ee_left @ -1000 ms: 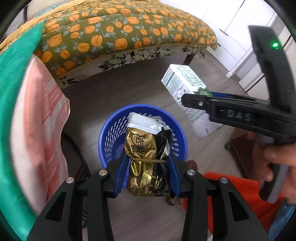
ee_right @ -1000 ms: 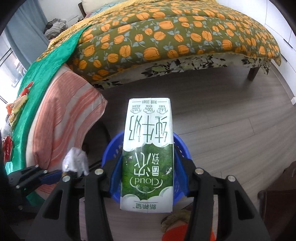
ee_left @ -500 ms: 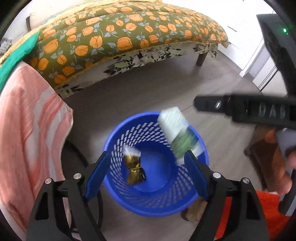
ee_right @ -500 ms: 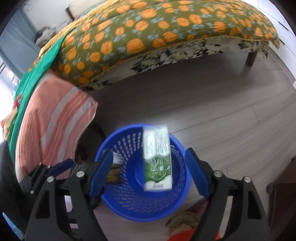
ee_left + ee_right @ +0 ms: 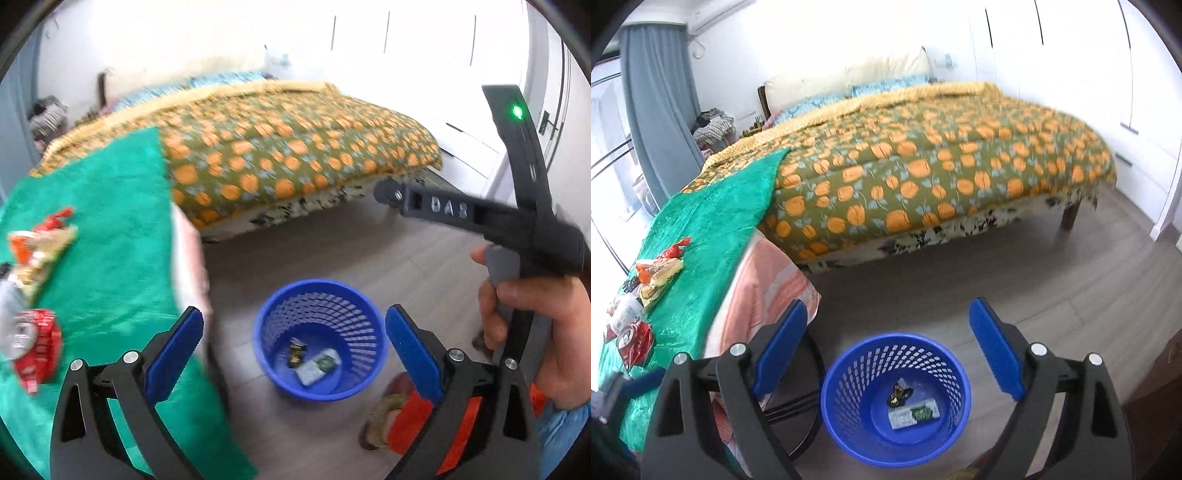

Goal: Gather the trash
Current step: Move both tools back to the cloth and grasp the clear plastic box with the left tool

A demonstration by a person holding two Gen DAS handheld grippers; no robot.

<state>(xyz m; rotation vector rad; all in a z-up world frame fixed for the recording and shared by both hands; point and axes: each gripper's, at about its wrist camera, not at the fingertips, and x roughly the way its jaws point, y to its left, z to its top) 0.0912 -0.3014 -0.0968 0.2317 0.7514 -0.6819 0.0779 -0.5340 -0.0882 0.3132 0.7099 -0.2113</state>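
Note:
A blue mesh bin (image 5: 354, 295) (image 5: 849, 373) stands on the floor. At its bottom lie a gold wrapper (image 5: 297, 352) (image 5: 900, 392) and a green-and-white milk carton (image 5: 318, 366) (image 5: 914, 412). My left gripper (image 5: 293, 347) hangs above the bin, its jaws opening with nothing between them. My right gripper (image 5: 886, 338) is also above the bin, jaws opening and empty; in the left wrist view I see its side arm (image 5: 461, 212) with a hand on the handle. More trash lies on the green cloth (image 5: 110, 240) (image 5: 713, 229): a crushed red can (image 5: 35, 347) (image 5: 633, 341) and snack wrappers (image 5: 38, 247) (image 5: 659, 271).
A bed with an orange-flowered quilt (image 5: 942, 162) fills the back of the room. A pink striped towel (image 5: 761, 295) hangs off the table edge above a dark round stand (image 5: 801, 413). White cupboards (image 5: 1108, 74) line the right wall. An orange slipper (image 5: 410, 424) lies beside the bin.
Both grippers let go and opened: the gold wrapper and the milk carton fell into the blue bin. Both grippers then rose and tilted up, bringing the bed and green cloth into view.

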